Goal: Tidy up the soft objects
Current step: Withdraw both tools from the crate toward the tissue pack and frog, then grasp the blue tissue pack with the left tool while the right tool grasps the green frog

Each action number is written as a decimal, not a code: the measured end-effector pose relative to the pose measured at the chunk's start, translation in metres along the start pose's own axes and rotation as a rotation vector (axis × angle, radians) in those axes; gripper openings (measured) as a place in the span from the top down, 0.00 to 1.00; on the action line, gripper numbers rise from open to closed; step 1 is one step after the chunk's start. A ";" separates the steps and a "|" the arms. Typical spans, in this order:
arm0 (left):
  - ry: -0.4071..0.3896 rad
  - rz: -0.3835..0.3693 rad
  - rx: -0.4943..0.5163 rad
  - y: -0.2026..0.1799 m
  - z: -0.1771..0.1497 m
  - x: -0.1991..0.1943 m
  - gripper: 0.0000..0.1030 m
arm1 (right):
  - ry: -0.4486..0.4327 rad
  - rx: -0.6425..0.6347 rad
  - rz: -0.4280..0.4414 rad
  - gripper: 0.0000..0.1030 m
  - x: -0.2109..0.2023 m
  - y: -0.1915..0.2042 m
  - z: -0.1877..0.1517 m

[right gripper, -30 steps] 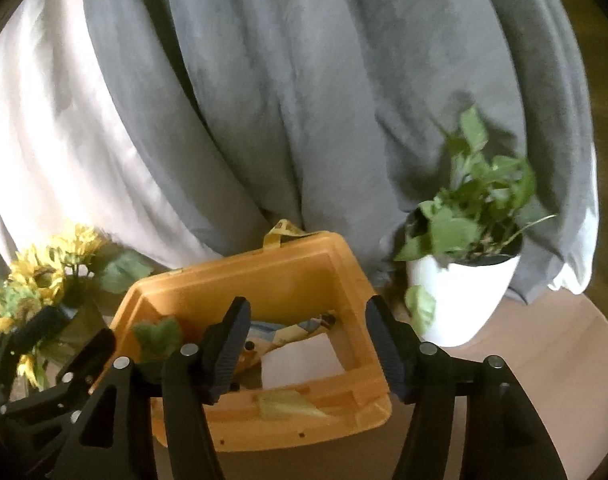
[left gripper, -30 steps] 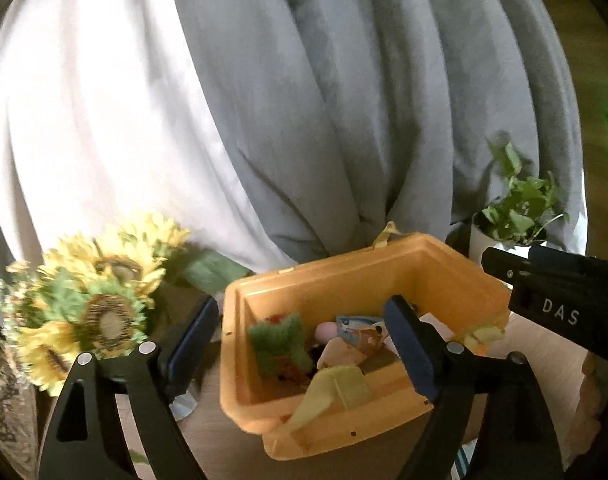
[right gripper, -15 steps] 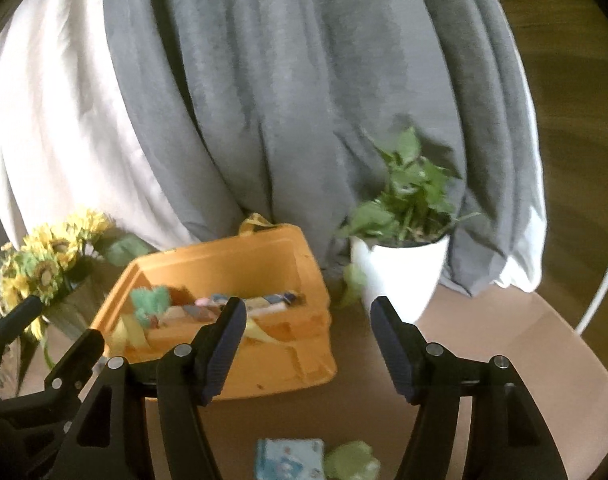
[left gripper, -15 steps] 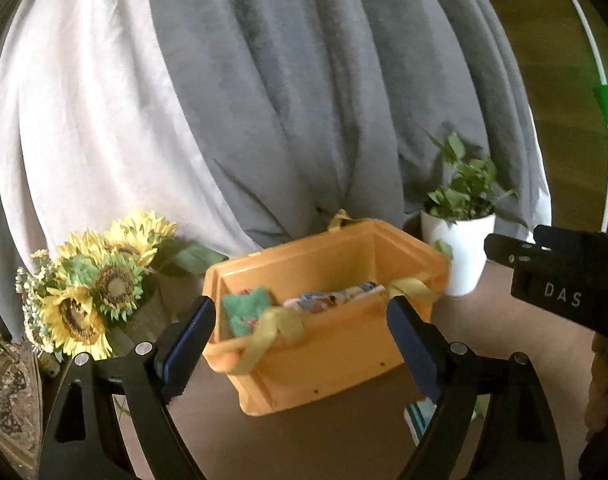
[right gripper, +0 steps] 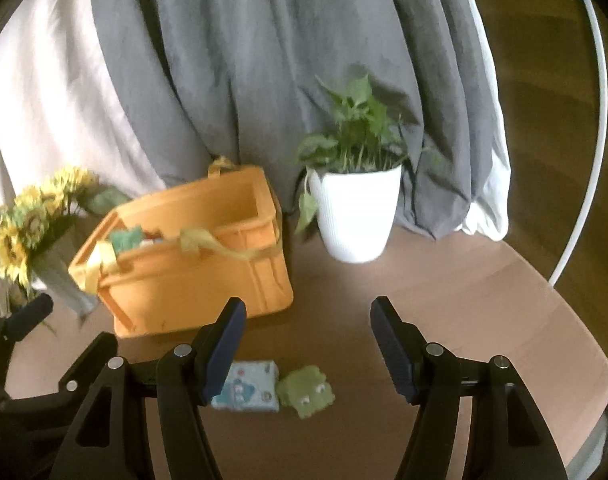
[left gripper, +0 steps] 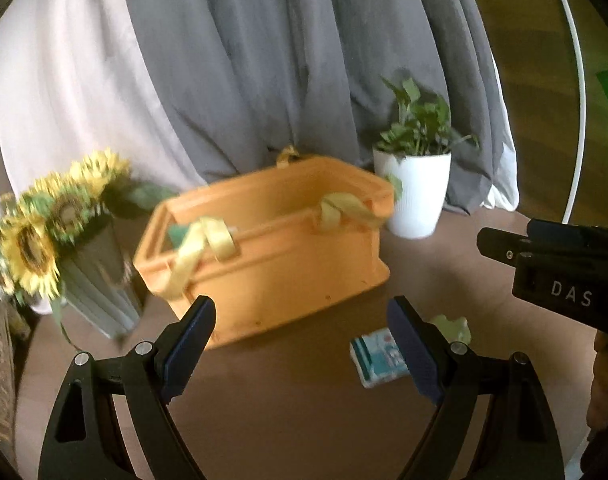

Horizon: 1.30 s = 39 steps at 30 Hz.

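Note:
An orange bin (left gripper: 263, 256) with yellow ribbon handles stands on the brown table; it also shows in the right wrist view (right gripper: 191, 276), with a green soft toy (right gripper: 125, 238) and other soft items inside. A blue patterned soft block (right gripper: 247, 386) and a green plush with eyes (right gripper: 306, 390) lie on the table in front of the bin. In the left wrist view the block (left gripper: 378, 354) and plush (left gripper: 452, 326) sit by the right finger. My left gripper (left gripper: 301, 344) is open and empty. My right gripper (right gripper: 308, 344) is open and empty, above the two items.
A white pot with a green plant (right gripper: 354, 212) stands right of the bin. A vase of sunflowers (left gripper: 51, 236) stands to its left. Grey and white curtains (left gripper: 263, 60) hang behind. The round table's edge (right gripper: 584, 340) curves at the right.
Both grippers have pulled back and up from the bin. The bin's inside is less visible, and the block and green plush on the table have come into view.

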<state>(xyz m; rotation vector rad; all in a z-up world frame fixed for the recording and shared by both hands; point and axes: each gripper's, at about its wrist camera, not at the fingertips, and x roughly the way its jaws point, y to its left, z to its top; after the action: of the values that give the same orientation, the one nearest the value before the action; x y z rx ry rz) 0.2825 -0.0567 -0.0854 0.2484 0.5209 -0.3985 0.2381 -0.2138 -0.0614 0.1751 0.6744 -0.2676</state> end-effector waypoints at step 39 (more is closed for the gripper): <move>0.226 0.049 -0.166 -0.073 -0.057 0.061 0.14 | 0.357 -0.265 0.412 0.44 0.091 -0.024 -0.046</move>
<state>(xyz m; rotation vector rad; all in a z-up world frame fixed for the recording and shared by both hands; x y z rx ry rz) 0.2752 -0.1217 -0.1755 0.1463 0.7644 -0.2792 0.2717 -0.2424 -0.1561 0.1049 1.0002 0.2556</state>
